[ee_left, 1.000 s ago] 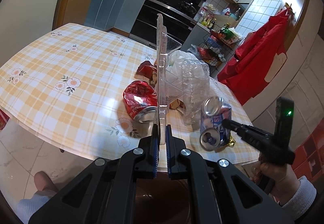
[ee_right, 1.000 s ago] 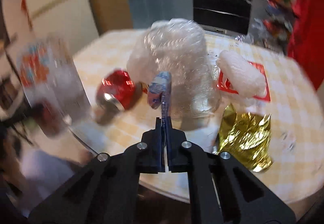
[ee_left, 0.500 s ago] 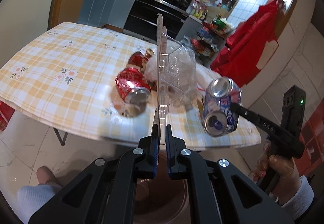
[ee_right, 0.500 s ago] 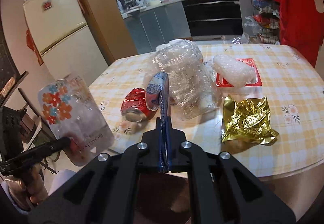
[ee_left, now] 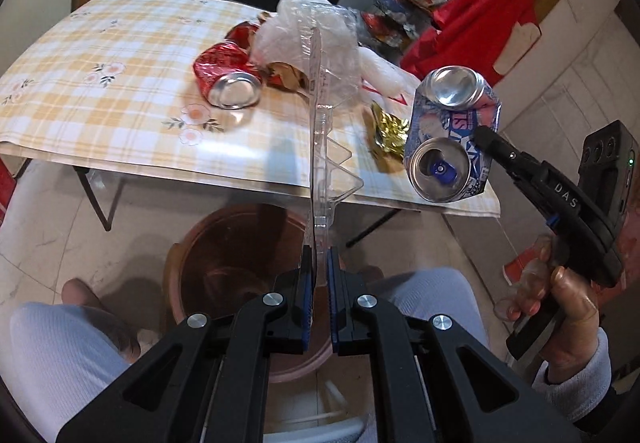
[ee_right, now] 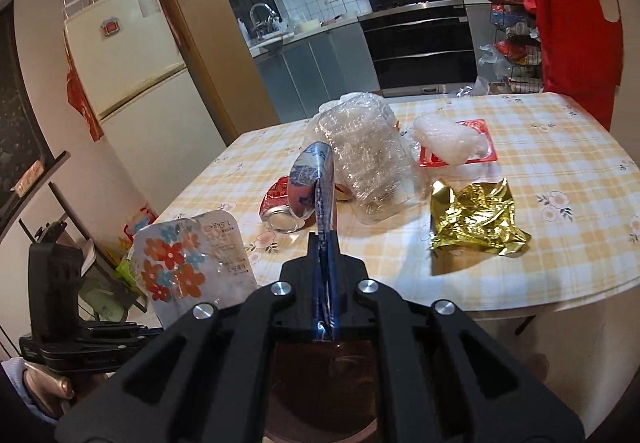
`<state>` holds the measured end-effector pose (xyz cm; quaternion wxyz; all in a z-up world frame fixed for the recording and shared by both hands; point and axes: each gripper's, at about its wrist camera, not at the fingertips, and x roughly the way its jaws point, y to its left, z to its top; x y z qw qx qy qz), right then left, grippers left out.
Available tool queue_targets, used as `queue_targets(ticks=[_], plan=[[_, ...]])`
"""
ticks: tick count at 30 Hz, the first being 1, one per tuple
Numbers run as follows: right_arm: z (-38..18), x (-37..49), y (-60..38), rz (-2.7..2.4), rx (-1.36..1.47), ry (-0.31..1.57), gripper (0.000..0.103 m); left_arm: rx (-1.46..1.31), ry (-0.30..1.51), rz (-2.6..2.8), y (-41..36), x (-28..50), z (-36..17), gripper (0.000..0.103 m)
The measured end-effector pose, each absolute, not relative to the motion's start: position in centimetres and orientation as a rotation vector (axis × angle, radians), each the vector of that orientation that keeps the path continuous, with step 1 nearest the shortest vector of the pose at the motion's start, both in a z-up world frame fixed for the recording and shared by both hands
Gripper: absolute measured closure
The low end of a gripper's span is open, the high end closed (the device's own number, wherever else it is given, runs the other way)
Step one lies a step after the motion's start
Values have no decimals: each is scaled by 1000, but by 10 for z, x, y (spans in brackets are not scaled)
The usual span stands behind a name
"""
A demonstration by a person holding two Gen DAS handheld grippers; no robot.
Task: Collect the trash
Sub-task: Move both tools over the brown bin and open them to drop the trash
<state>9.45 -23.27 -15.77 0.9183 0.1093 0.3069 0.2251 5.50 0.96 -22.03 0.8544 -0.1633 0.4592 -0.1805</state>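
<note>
My left gripper (ee_left: pixel 316 263) was clamped on the clear plastic tray (ee_left: pixel 320 147), my right gripper (ee_right: pixel 326 243) on the crushed blue can (ee_left: pixel 452 135); both were held off the table's near edge, above the brown bin (ee_left: pixel 224 243), neither dropped yet. Left on the table (ee_right: pixel 560 179): red can (ee_left: pixel 224 83), crumpled plastic bottle (ee_right: pixel 368 159), gold wrapper (ee_right: pixel 476 219), red tray (ee_right: pixel 484 159).

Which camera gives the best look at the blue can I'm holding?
Left wrist: the crushed blue can shows whole, both ends visible, pinched in the right gripper. The right wrist view sees it only edge-on, partly behind its own fingers.
</note>
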Motion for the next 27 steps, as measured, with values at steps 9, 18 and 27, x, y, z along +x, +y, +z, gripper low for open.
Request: queue_targets(ticks=[9,18,27], plan=[[-154,87,-246,452,246,617,95,-324,992,-428,-8,64,-230,85],[-170,94,-236,470,240,668,95,-362,845,-238,30,67,-219,23],[-180,94,-216,504,194,730,95,-256,681,-23,57,53,-189,6]])
